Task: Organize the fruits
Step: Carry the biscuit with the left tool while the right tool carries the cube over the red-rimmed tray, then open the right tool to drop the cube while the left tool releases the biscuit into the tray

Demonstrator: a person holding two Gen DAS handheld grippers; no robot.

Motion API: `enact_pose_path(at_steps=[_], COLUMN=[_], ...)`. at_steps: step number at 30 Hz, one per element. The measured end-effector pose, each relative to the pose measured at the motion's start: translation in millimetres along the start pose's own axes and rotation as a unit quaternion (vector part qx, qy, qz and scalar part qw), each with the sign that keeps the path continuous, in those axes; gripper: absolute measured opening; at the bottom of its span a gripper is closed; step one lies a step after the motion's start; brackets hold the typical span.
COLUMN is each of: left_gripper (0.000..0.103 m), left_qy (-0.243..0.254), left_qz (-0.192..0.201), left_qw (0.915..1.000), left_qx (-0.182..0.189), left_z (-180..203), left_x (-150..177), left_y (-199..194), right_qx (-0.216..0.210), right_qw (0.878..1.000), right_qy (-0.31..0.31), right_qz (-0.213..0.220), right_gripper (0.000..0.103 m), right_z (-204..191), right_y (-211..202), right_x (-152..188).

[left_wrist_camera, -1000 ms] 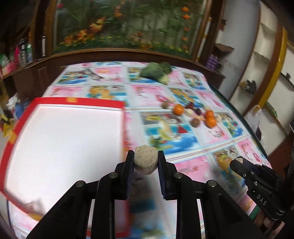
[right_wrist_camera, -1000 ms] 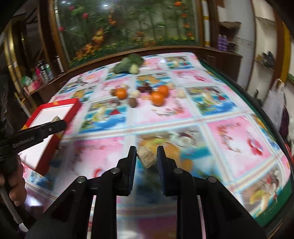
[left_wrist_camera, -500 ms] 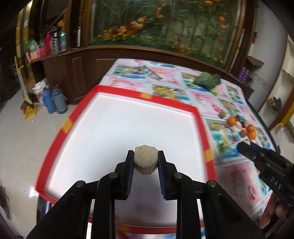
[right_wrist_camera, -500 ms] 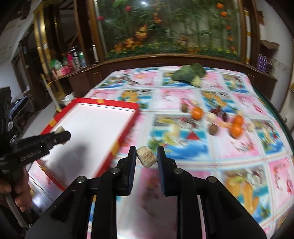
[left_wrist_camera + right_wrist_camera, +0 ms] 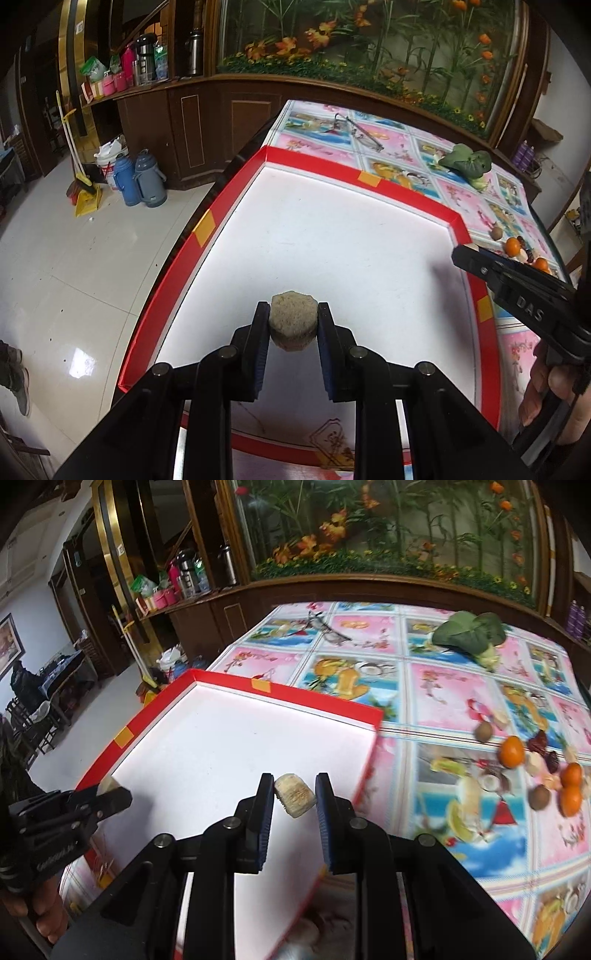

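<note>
Both tongs grip beige chunks: left gripper (image 5: 293, 325) clamps its chunk (image 5: 293, 320), right gripper (image 5: 295, 794) its tilted chunk (image 5: 295, 794); lower each close over the red tray (image 5: 236, 192) floor, apart; release gently.

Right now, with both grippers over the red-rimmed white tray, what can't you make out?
- Tray's near edge: left wrist view, hidden behind the left gripper.
- Underside of the left gripper's beige chunk: hidden by the chunk itself.
- Right gripper's tilted beige chunk: firmness of contact unclear.
- Small pieces among the oranges: right wrist view, blurred.
</note>
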State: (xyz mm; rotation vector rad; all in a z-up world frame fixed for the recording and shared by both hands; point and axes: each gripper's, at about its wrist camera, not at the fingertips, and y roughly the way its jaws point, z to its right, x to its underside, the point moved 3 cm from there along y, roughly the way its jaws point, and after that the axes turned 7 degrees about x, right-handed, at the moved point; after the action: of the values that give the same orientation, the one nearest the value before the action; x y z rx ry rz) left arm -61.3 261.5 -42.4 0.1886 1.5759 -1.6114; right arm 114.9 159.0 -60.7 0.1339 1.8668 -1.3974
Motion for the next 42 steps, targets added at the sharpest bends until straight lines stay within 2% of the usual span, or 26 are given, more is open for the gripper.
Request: enact_pose_path(at_steps=[8,18,20,21,22,23,24,25,27,30,32,37,42], left_gripper=[0.023,0.024,0.029,0.039,0.054,0.061,0.070,0.070,0.070,0.071,0.077,0.081,0.082], left_qy=[-0.007,-0.016,-0.023,-0.028,-0.034,-0.037,-0.042,-0.045,-0.044,-0.049,-0.053,-0.064,-0.059], left_qz=[-0.007,-0.011,-0.012,-0.009,-0.005,-0.002,0.004,0.013,0.025,0.040,0.050,0.081,0.078], left_qw=[0.9998,0.9989,0.9986,0.9984,0.9981,0.9979,0.9974,0.9970,0.9965,0.9954,0.9943,0.9909,0.9940], left_qx=[-0.017,-0.043,-0.046,-0.047,-0.051,-0.054,-0.059,-0.062,-0.067,-0.072,-0.078,-0.086,-0.049], left_z=[-11,-18,-21,-22,-24,-25,-25,-25,-24,-24,-23,-14,18], left_x=[3,6,6,6,6,5,5,4,3,0,-2,-7,-12], left_y=[1,2,2,1,-1,-1,-4,-8,-13,-19,-23,-32,-25], right_qx=[0.003,0.007,0.012,0.014,0.018,0.021,0.022,0.022,0.023,0.024,0.025,0.041,0.086], right_qw=[1.000,0.999,0.999,0.999,0.999,0.999,0.999,0.999,0.999,1.000,1.000,0.998,0.993], right_qy=[-0.006,-0.008,-0.008,-0.008,-0.008,-0.008,-0.006,-0.003,-0.001,-0.001,0.007,0.033,0.067], right_qz=[-0.026,-0.035,-0.038,-0.040,-0.040,-0.038,-0.035,-0.033,-0.026,-0.016,-0.002,0.030,0.044], right_gripper=[0.025,0.025,0.025,0.025,0.026,0.029,0.038,0.050,0.065,0.067,0.068,0.072,0.085], right_z=[-7,-10,-9,-8,-8,-7,-6,-4,-3,0,6,37,94], right_y=[31,45,46,46,46,45,44,42,39,29,18,-13,-47], right_x=[-4,-5,-5,-5,-4,-4,-4,-5,-5,-5,-7,-7,13])
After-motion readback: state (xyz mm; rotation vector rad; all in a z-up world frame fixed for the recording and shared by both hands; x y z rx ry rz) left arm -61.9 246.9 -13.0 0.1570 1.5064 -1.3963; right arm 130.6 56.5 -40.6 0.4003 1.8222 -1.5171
